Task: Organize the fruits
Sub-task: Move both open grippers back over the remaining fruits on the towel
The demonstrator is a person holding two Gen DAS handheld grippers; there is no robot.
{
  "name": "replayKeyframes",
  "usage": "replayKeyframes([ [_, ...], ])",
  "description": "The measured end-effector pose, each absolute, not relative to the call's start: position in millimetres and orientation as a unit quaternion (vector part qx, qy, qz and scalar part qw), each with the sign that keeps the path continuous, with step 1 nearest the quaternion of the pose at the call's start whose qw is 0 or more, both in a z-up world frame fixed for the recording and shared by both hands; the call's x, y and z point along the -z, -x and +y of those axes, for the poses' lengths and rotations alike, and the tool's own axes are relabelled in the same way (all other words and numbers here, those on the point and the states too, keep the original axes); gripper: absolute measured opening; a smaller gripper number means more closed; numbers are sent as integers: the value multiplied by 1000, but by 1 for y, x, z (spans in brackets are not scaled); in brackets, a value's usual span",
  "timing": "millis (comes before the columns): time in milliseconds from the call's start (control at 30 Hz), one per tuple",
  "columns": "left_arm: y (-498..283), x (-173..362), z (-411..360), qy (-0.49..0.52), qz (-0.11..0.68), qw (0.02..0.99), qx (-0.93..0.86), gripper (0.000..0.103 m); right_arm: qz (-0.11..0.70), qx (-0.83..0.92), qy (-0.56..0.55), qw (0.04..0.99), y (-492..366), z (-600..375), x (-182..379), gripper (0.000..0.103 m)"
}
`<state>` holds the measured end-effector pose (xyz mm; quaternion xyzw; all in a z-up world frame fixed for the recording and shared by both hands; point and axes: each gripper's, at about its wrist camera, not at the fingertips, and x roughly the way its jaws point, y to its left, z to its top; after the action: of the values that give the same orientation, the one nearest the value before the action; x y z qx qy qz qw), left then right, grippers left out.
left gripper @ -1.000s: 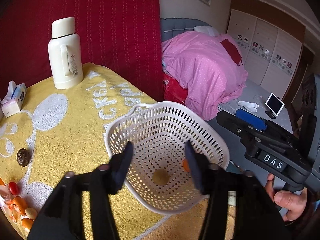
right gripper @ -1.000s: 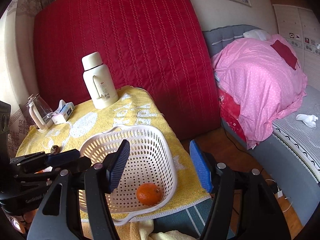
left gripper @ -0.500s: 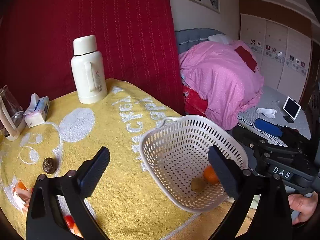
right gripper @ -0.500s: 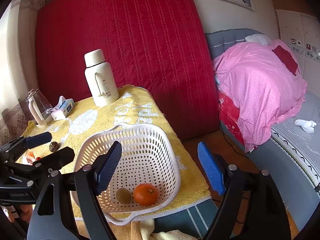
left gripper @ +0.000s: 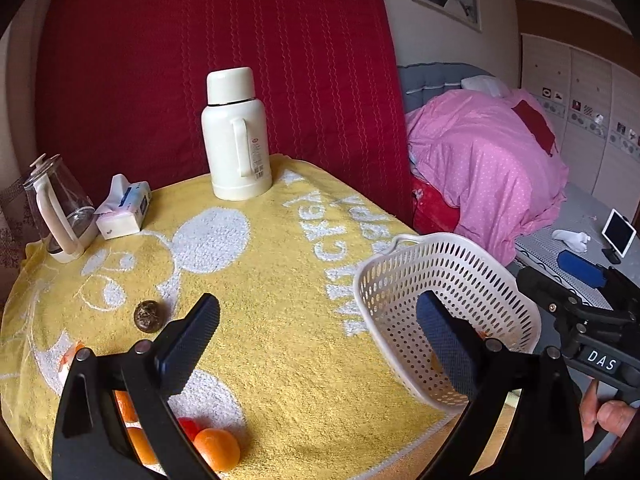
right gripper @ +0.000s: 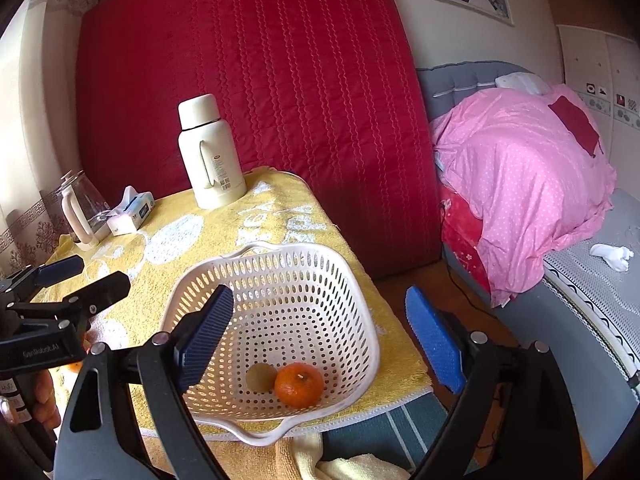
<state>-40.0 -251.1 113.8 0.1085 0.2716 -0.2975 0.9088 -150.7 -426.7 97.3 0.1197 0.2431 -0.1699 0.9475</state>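
Note:
A white perforated basket [right gripper: 280, 272] sits at the table's right front edge and holds an orange [right gripper: 299, 385] and a small green-brown fruit [right gripper: 260, 377]. It also shows in the left wrist view [left gripper: 440, 264]. My left gripper [left gripper: 316, 332] is open and empty above the yellow towel, left of the basket. Below it lie an orange [left gripper: 218, 449], a red fruit [left gripper: 189, 427] and more orange fruit [left gripper: 134, 432]. A dark round fruit [left gripper: 148, 316] lies further left. My right gripper [right gripper: 320, 336] is open and empty above the basket.
A white thermos [left gripper: 236, 136], a tissue box [left gripper: 124, 212] and a glass kettle [left gripper: 56, 208] stand at the table's back. A red quilted panel [left gripper: 220, 40] rises behind. A bed with pink bedding [left gripper: 488, 160] lies to the right.
My left gripper has swung left from over the basket to over the towel, opening wider. The small green-brown fruit now lies in the basket beside the orange. The right gripper has hardly moved.

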Motion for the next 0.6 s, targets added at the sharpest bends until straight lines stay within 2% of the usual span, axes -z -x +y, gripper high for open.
replayKeyframes([
  [600, 31, -114, -200, -101, 264, 931, 229, 98, 246, 169, -62, 952, 128, -379, -105, 89],
])
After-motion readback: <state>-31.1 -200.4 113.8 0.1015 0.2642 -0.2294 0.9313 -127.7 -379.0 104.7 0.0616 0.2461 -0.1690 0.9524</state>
